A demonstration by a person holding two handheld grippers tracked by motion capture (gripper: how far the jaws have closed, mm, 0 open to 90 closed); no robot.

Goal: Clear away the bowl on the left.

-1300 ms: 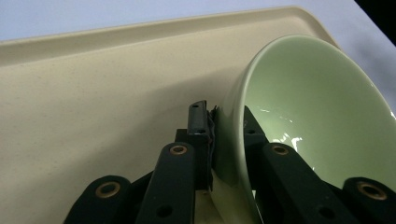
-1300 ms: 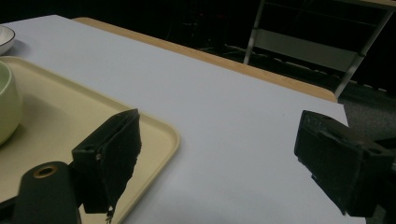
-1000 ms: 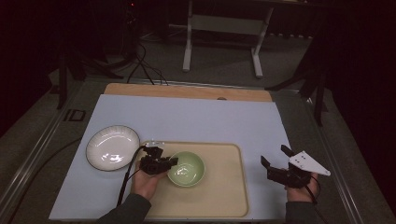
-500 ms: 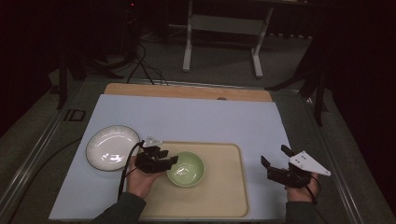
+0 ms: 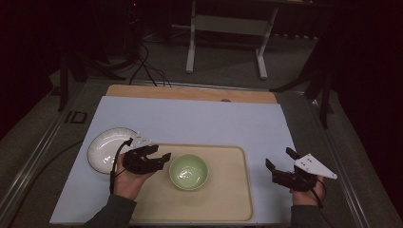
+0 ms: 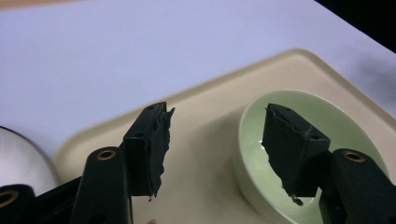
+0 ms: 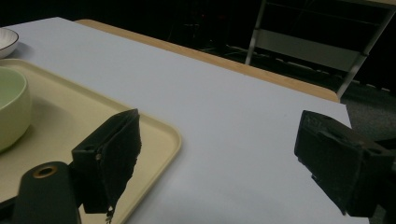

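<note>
Left tool (image 5: 159, 156) has just been opening, jaws now spread, nothing between them; green bowl (image 5: 188, 171) upright on tray (image 5: 233, 199), partly hidden behind one jaw. Right tool (image 5: 280, 164) spread, empty.

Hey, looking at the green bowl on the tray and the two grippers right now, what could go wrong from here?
The left gripper, whose jaws have just been opening, hangs close beside the green bowl; a careless move might clip its rim and slide it across the tray. The white plate sits just behind that hand and could get bumped as it pulls back.
</note>
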